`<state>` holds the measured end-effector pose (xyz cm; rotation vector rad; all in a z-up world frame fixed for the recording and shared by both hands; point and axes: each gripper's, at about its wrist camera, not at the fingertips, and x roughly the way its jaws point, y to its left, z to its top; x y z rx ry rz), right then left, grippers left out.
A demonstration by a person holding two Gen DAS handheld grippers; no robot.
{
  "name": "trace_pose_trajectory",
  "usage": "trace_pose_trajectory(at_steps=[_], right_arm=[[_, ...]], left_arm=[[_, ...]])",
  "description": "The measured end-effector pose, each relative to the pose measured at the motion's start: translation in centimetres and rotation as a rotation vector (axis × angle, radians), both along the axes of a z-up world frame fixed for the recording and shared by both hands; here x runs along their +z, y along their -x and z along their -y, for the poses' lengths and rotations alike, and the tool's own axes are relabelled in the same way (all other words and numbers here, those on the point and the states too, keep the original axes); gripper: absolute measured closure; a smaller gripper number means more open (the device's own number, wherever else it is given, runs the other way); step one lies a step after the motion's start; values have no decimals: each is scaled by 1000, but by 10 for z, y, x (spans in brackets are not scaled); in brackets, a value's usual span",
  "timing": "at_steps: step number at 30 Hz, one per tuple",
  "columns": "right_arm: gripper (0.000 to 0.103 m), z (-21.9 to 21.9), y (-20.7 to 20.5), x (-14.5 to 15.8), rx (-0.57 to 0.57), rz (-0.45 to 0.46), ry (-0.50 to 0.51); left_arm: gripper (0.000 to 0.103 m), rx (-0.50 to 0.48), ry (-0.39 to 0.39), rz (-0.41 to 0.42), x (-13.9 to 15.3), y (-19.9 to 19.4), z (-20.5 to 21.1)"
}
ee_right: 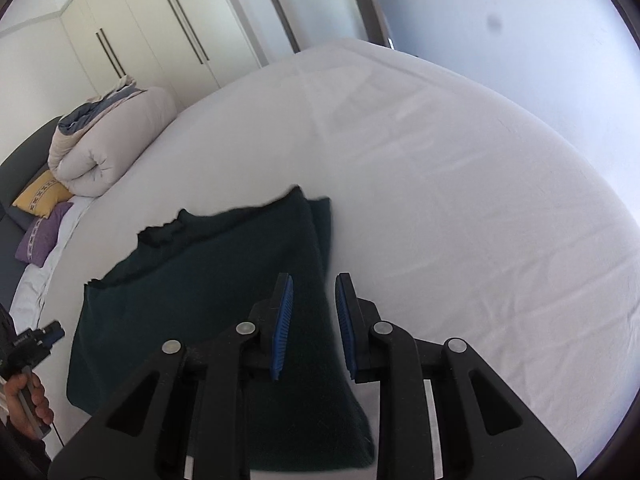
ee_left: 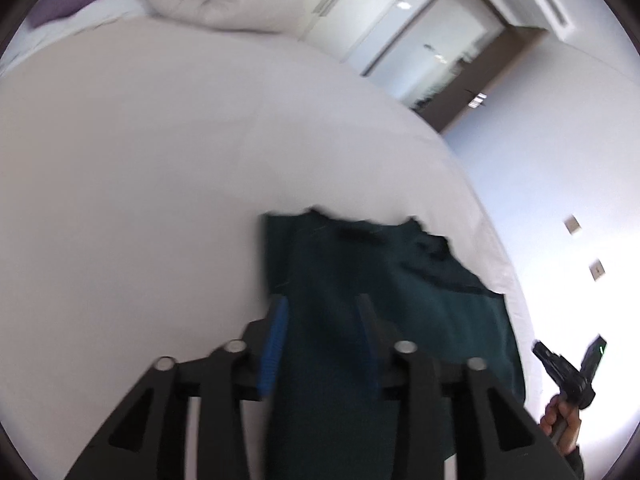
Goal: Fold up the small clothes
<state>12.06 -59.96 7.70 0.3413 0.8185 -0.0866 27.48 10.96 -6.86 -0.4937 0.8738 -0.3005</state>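
A dark green garment [ee_left: 380,280] lies on the white bed sheet [ee_left: 140,180], partly folded, with a wavy far edge. It also shows in the right wrist view [ee_right: 208,280]. My left gripper [ee_left: 322,304] is open, its blue-padded fingers [ee_left: 276,340] spread above the garment's left part. My right gripper [ee_right: 314,284] is open above the garment's right edge, with blue pads [ee_right: 282,328] apart. Neither holds cloth. The right gripper also shows in the left wrist view [ee_left: 568,368], and the left one in the right wrist view [ee_right: 36,344].
A rolled beige duvet [ee_right: 100,148] lies at the head of the bed [ee_right: 440,180], with a yellow pillow [ee_right: 40,198] and a purple pillow [ee_right: 40,236]. White wardrobes [ee_right: 160,32] and a door [ee_left: 448,52] stand beyond.
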Motion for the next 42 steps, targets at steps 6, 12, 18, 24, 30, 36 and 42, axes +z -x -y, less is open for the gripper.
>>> trace_pose_trajectory(at_steps=[6, 12, 18, 24, 30, 36, 42], right_arm=[[81, -18, -58, -11, 11, -68, 63], [82, -11, -102, -44, -15, -175, 90], [97, -4, -95, -47, -27, -154, 104], [102, 5, -76, -52, -124, -127, 87], [103, 31, -87, -61, -174, -143, 32], [101, 38, -44, -36, -223, -67, -20], [101, -13, 6, -12, 31, 3, -71]], left_arm=[[44, -116, -132, 86, 15, -36, 67], [44, -74, -258, -14, -31, -80, 75], [45, -6, -208, 36, -42, -67, 48], [57, 74, -140, 34, -48, -59, 31], [64, 87, -175, 24, -53, -61, 31], [64, 115, -79, 7, -46, -45, 15], [40, 121, -72, 65, -20, 7, 12]])
